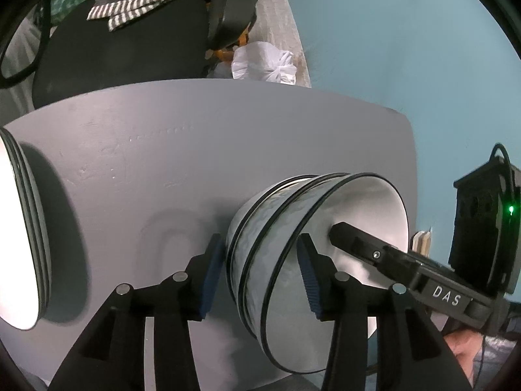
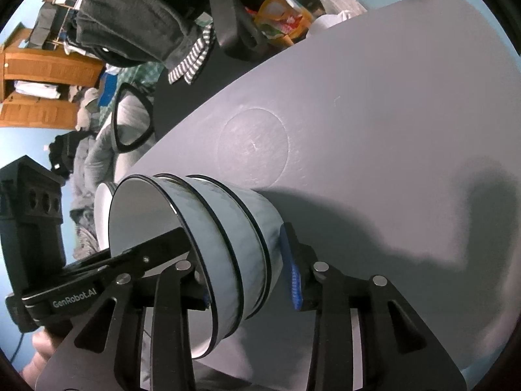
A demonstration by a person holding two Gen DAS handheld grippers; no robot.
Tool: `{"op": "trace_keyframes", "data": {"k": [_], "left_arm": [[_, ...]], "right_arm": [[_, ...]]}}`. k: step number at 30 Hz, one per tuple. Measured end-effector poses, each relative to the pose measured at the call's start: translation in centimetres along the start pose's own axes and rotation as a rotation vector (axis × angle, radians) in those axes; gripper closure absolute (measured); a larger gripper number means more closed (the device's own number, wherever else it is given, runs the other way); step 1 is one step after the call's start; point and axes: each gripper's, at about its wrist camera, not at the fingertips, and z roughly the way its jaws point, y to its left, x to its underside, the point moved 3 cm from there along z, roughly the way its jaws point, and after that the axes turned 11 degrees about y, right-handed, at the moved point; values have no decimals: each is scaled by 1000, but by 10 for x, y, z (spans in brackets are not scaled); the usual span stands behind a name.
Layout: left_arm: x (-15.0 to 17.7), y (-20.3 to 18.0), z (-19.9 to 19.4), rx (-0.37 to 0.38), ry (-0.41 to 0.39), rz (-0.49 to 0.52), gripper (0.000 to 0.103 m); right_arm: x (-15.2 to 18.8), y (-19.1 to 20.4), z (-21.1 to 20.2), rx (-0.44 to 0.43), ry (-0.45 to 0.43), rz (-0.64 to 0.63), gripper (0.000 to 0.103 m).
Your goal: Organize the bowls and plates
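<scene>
Nested bowls (image 1: 260,260) (three) sit between both part-open grippers, left (image 1: 260,273); right (image 2: 247,277); neither pressing.

"DAS" on right tool (image 1: 335,228), "GenRobot.AI" on left tool (image 2: 182,228)

Pale blue floor (image 1: 407,49) under a grey table (image 1: 228,150) — black chair (image 1: 123,49), wooden shelves (image 2: 42,68) behind.
</scene>
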Motion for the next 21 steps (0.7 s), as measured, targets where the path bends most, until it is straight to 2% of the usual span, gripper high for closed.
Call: {"op": "trace_keyframes", "data": {"k": [2, 4, 5, 12, 21], "left_arm": [[1, 3, -2, 0, -9, -6, 66], [3, 7, -6, -1, -18, -15, 79], [3, 9, -8, 1, -22, -19, 82], [3, 3, -9, -29, -7, -8, 84], [5, 7, -9, -34, -14, -27, 84]], "right_arm": [[0, 2, 0, 10, 0, -11, 71], [2, 5, -1, 29, -7, -17, 71], [2, 6, -2, 39, -10, -21, 72], [3, 12, -3, 83, -7, -44, 76], [2, 11, 0, 61, 8, 9, 75]]}}
